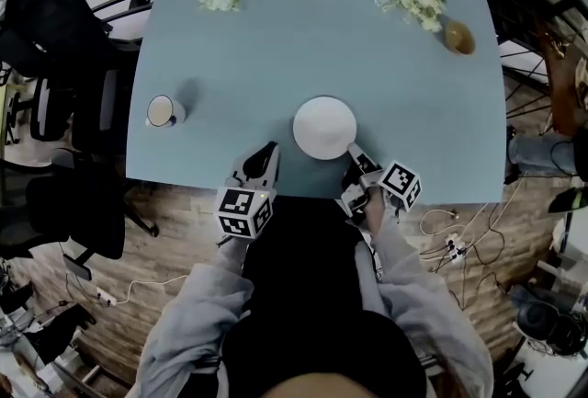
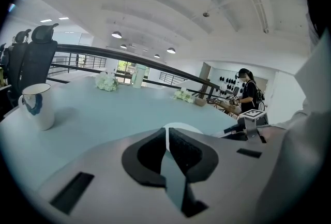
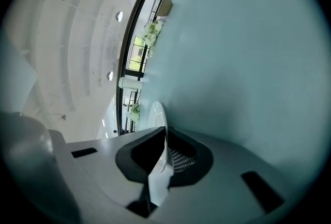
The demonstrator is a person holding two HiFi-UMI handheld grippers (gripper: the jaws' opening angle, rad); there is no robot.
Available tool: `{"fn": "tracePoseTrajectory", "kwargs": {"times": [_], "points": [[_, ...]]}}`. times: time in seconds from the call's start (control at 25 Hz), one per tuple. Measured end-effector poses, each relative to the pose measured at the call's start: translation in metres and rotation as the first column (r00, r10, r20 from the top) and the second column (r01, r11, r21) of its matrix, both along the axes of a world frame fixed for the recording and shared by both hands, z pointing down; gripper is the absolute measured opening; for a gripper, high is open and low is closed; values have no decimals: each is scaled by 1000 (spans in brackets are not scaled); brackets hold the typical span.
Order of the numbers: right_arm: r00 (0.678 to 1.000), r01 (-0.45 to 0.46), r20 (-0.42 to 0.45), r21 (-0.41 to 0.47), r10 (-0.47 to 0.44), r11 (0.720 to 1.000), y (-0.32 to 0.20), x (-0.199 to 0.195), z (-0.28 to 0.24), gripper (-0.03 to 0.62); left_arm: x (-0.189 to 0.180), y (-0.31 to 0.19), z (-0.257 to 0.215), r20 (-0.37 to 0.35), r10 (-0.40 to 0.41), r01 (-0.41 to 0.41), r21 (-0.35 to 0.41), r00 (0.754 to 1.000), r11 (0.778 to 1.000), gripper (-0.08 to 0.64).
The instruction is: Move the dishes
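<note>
My right gripper [image 1: 355,153] has its fingers clamped on the plate [image 1: 323,126] rim at 5 o'clock, near the counter's [image 1: 303,38] 6 o'clock edge. The left gripper [image 1: 267,154] has its fingers closed and empty. With so thin an edge grip, the plate may pivot and slip.

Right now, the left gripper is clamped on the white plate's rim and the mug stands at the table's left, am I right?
No: the right gripper, not the left gripper, is clamped on the rim of the white plate, as the right gripper view shows. The mug does stand at the left of the table.
</note>
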State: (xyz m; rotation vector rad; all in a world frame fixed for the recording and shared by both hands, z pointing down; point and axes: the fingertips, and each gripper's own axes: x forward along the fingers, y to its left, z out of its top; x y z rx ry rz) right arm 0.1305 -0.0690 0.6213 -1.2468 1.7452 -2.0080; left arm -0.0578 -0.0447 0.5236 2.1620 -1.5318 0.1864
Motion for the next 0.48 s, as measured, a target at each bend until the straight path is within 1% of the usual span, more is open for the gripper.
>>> {"fn": "tracePoseTrajectory", "kwargs": {"times": [0.12, 0.16, 0.24, 0.36, 0.48], "points": [[999, 8, -31, -17, -9, 1000, 0, 0, 2, 29, 0, 0, -1, -2, 4, -4, 1, 1000, 1000, 31], [999, 16, -42, -21, -17, 1000, -1, 0, 2, 39, 0, 0, -2, -4, 4, -4, 2, 1000, 1000, 31], [997, 26, -69, -15, -27, 1000, -2, 0, -1, 91, 1, 0, -6, -11, 7, -7, 9, 1000, 1000, 31], [991, 28, -132, 21, -25, 999, -4, 7, -8, 150, 5, 0, -11, -20, 19, -18, 24, 1000, 1000, 31], [980, 57, -195, 70, -42, 996, -2, 13, -17, 248, 6, 1, -17, -24, 35, -34, 37, 999, 999, 31]]}}
